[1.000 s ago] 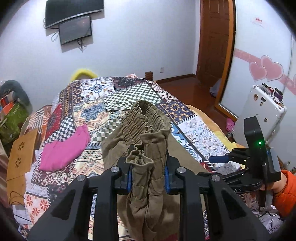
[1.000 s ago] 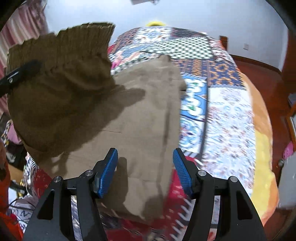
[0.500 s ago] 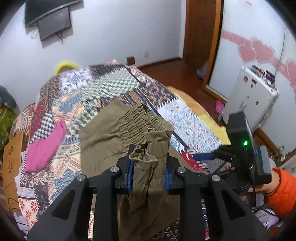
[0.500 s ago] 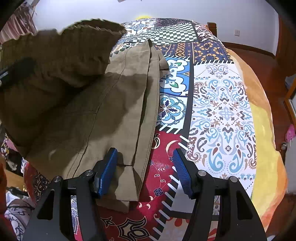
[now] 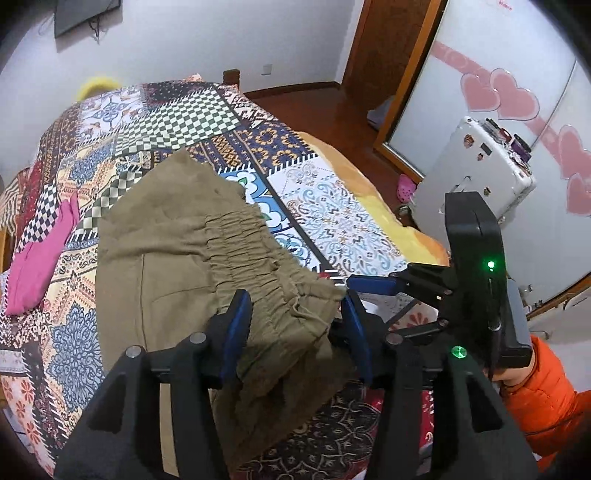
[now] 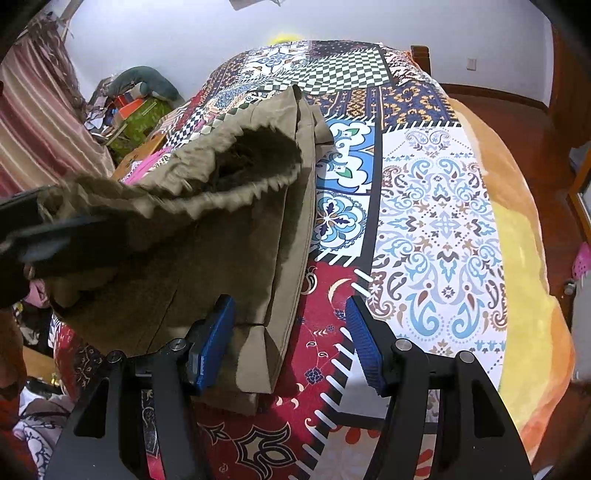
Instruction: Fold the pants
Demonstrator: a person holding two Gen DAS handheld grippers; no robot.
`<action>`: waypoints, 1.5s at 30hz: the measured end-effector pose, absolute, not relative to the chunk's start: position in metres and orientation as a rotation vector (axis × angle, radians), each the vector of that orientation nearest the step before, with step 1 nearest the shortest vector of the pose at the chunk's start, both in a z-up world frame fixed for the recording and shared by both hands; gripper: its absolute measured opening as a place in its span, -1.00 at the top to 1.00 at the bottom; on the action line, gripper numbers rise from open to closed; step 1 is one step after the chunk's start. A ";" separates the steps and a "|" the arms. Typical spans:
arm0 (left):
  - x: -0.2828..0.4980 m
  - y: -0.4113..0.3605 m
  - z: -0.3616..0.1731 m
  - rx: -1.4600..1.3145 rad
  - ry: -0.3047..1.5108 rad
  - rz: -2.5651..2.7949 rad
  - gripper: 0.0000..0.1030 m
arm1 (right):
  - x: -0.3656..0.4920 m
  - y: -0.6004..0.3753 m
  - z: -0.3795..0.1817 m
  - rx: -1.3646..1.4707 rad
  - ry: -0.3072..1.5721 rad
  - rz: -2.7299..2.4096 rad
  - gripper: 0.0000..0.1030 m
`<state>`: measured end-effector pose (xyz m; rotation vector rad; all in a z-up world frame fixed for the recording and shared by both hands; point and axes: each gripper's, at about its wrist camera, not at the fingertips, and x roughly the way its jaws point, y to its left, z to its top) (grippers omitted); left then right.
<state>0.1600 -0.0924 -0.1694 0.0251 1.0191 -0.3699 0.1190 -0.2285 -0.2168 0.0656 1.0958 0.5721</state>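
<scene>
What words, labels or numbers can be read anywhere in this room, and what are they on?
None can be read.
White case: stickers too small to read.
Notice at the top of the heart-decorated wall: reddish marks, too blurred.
Right gripper and left gripper: no legible print.
Pants, bedspread: pattern only.

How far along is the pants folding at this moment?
Done: the olive-brown pants lie lengthwise on the patchwork quilt, legs stacked. In hand: the left gripper is open around the elastic waistband, which is doubled over the legs, apparently just let go. The right gripper is open, holding nothing, near the hems. Left: flattening the fold, perhaps another.
</scene>
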 end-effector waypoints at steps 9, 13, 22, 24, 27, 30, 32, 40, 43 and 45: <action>0.149 -0.059 -0.131 -0.008 0.871 -0.316 -0.35 | 0.118 -0.243 -0.184 0.057 1.004 0.539 -0.13; 0.152 -0.026 -0.144 -0.003 0.899 -0.220 -0.35 | 0.122 -0.245 -0.163 0.062 0.947 0.534 -0.13; 0.149 0.030 -0.205 -0.130 1.039 -0.128 -0.35 | 0.122 -0.203 -0.150 0.019 0.898 0.616 -0.21; 0.145 0.032 -0.211 -0.139 1.040 -0.133 -0.35 | 0.123 -0.194 -0.160 0.005 0.922 0.624 -0.21; 0.144 0.032 -0.208 -0.133 1.028 -0.147 -0.35 | 0.124 -0.185 -0.182 -0.008 0.992 0.620 -0.21; 0.144 0.036 -0.200 -0.112 1.004 -0.135 -0.35 | 0.124 -0.189 -0.199 0.026 1.037 0.619 -0.22; 0.147 0.044 -0.194 -0.110 0.987 -0.124 -0.35 | 0.125 -0.195 -0.203 0.064 1.047 0.621 -0.24; 0.185 0.084 -0.187 -0.150 0.968 -0.050 -0.35 | 0.126 -0.191 -0.200 0.007 1.030 0.620 -0.26; 0.200 0.095 -0.186 -0.144 0.948 -0.011 -0.35 | 0.133 -0.195 -0.193 0.034 1.045 0.631 -0.26; 0.213 0.101 -0.186 -0.148 0.940 -0.007 -0.35 | 0.138 -0.194 -0.183 -0.030 0.998 0.588 -0.29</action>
